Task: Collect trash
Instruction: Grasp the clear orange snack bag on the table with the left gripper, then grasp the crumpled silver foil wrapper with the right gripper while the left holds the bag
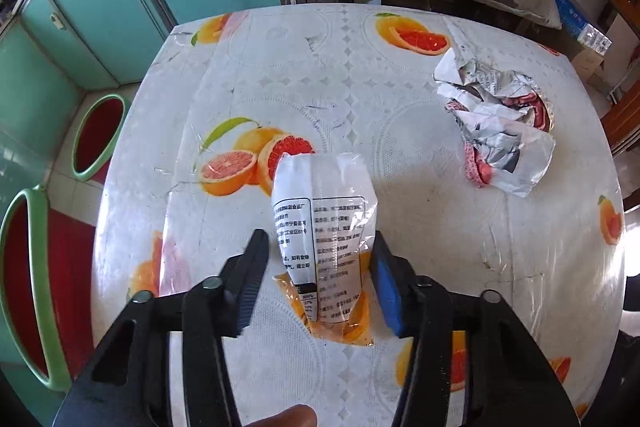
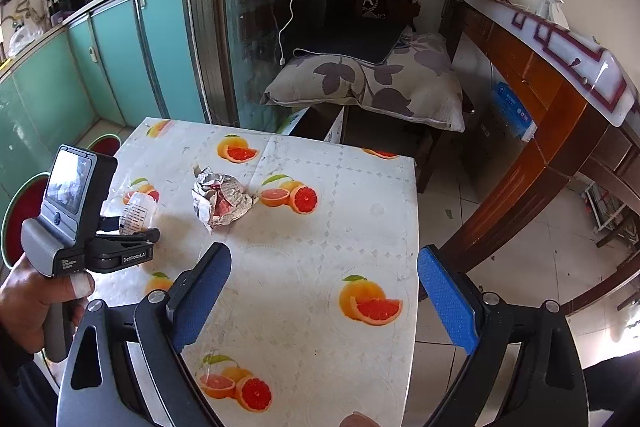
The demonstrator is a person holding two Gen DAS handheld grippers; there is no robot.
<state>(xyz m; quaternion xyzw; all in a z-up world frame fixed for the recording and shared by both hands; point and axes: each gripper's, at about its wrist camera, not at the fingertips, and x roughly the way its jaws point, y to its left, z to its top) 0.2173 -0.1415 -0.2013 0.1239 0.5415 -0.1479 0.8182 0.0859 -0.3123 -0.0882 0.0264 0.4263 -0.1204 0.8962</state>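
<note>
A clear plastic food wrapper (image 1: 324,227) with black print and orange residue lies on the table with the citrus-print cloth (image 1: 420,227). My left gripper (image 1: 320,237) straddles it, its pads pressing the wrapper's sides so that it bows upward. In the right wrist view the same wrapper (image 2: 138,209) sticks up from the left gripper (image 2: 136,233), which a hand holds. A crumpled newspaper wad (image 1: 496,119) with pink scraps sits farther back on the right, also seen as the newspaper wad (image 2: 222,199). My right gripper (image 2: 324,253) hangs open over the cloth near the table's front, with nothing between its fingers.
Two round stools with green rims and red seats (image 1: 100,135) stand on the floor left of the table. Teal cabinets (image 1: 100,7) line that side. A patterned pillow (image 2: 368,83) rests on a chair beyond the table's far edge. A wooden table (image 2: 560,115) stands at the right.
</note>
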